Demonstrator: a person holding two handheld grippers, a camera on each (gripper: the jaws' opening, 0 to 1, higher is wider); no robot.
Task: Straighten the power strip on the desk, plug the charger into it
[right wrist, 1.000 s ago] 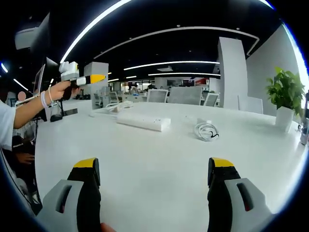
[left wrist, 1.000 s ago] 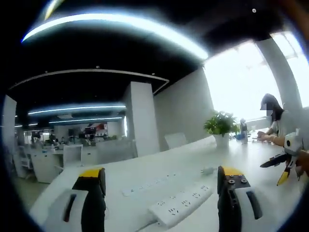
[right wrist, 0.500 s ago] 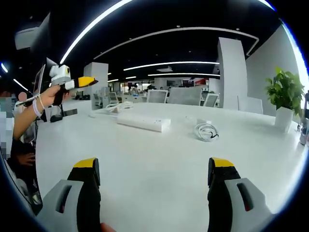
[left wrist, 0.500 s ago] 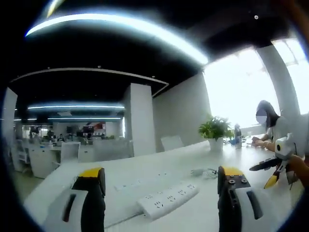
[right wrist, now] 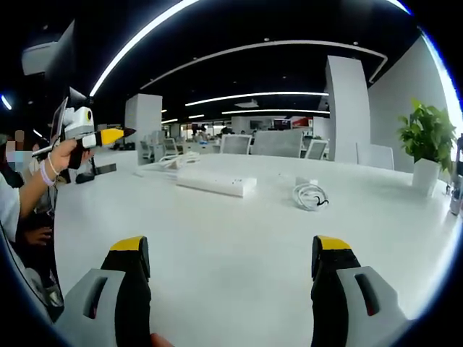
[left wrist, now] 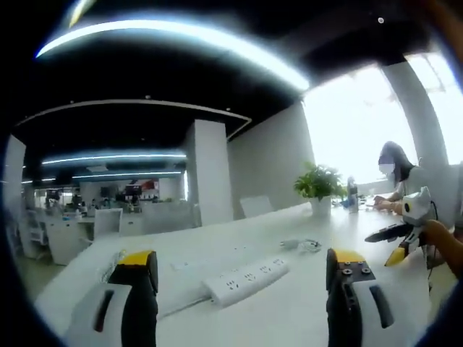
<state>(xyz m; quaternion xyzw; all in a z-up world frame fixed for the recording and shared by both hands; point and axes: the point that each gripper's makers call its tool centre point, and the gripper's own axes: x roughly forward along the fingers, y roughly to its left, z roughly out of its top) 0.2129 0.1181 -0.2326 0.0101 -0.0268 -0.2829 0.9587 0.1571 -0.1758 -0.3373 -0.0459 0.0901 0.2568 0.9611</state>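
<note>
On the white surface (right wrist: 217, 253) the power strip (right wrist: 216, 181) lies askew, charger (right wrist: 309, 195) coiled to its right. Both hand-held grippers, left (left wrist: 242, 271) and right (right wrist: 230, 256), hover released; straightening awaits, requiring a reach forward.

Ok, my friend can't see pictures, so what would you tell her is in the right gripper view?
A big white desk with a white power strip lying on it and a coiled white charger cable apart from it to its right. The right tongs stand open and empty at the bottom. At the left, a hand holds the left tongs above the desk, and a potted plant stands far right.
</note>
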